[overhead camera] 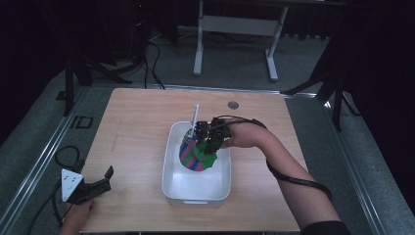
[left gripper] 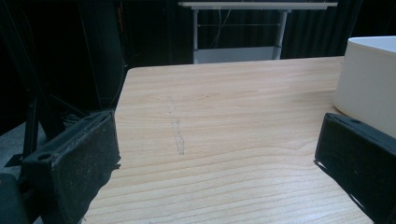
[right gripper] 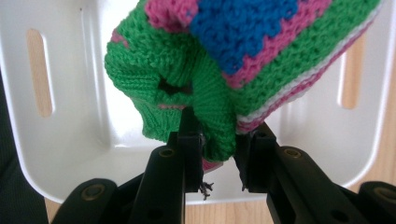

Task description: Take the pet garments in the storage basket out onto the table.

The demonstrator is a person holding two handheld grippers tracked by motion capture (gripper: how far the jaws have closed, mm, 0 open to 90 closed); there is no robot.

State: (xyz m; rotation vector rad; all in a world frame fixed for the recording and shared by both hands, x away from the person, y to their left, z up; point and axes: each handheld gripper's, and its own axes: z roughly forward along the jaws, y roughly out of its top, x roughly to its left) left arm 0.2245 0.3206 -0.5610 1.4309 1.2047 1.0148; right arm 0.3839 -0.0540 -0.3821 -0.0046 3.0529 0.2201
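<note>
**Knit piece pinched over the white tub**

High view first: my right gripper (overhead camera: pixel 211 138) is over the white tub (overhead camera: pixel 172 171) in the middle of the worktop (overhead camera: pixel 137 117), with the striped knit piece (overhead camera: pixel 195 155) bunched under it inside the tub. A white stick (overhead camera: pixel 195 115) leans up from the tub's far rim. My left gripper (overhead camera: pixel 95 188) rests near the worktop's front left corner, well apart from the tub.

Left gripper view: its jaws stand wide apart with bare wood between them, and the tub wall (left gripper: pixel 369 79) sits at the right edge.

Right gripper view: here the jaws are clamped on a green ribbed fold of the knit piece (right gripper: pixel 233 51), and the rest, in blue, pink and green bands, hangs over the tub floor (right gripper: pixel 88 88). I judge it light, soft and floppy; it will sag and stretch rather than hold shape, and it won't break. The yarn grips well, so slipping looks unlikely, but a loose thread near the jaws could snag. The thick ribbed edge I'm holding seems the best place: doubled fabric, firm enough to pinch.
</note>
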